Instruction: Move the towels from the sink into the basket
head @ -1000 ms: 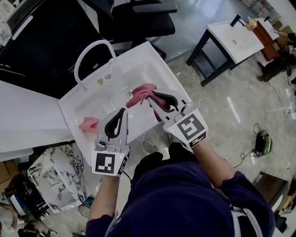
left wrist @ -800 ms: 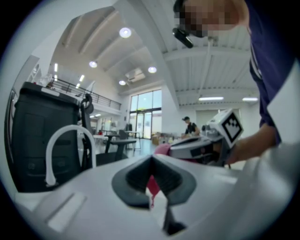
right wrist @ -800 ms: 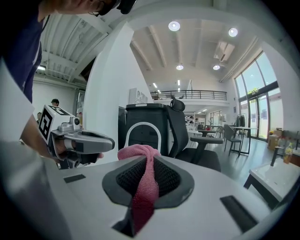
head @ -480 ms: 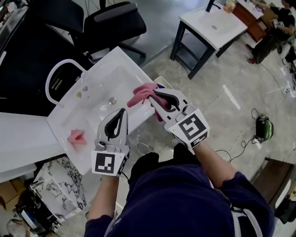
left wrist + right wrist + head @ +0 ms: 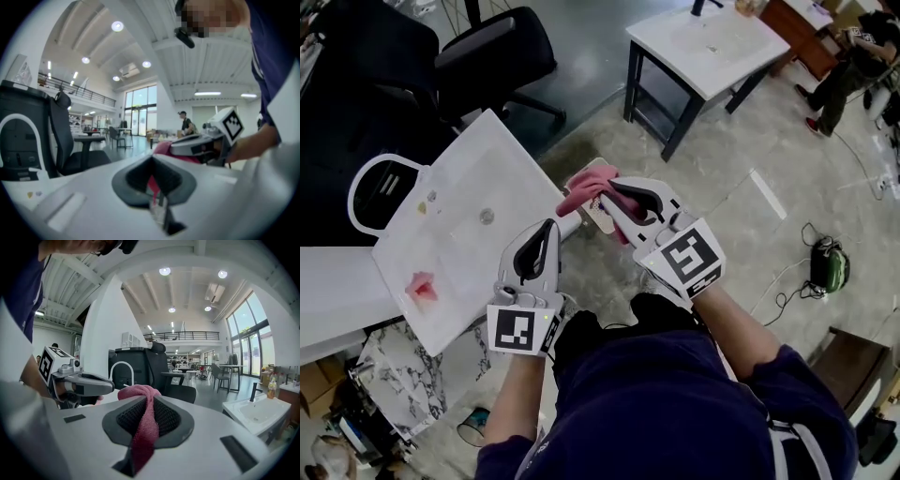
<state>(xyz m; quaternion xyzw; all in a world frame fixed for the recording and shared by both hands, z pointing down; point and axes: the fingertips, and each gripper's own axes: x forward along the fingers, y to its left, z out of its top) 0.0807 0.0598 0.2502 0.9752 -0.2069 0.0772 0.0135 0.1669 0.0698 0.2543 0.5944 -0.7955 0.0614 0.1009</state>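
One pink towel hangs clenched in your right tool just past the sink's edge, left tool closed and empty, so drop it in the basket, then fetch the other towel.

Pink towel pinched in right tool; second towel crumpled in sink.

A pale grey polished floor spreads around a black office chair and a white-topped stand on black legs. Tall windows and round ceiling lights brighten the white hall, with a railed balcony behind.
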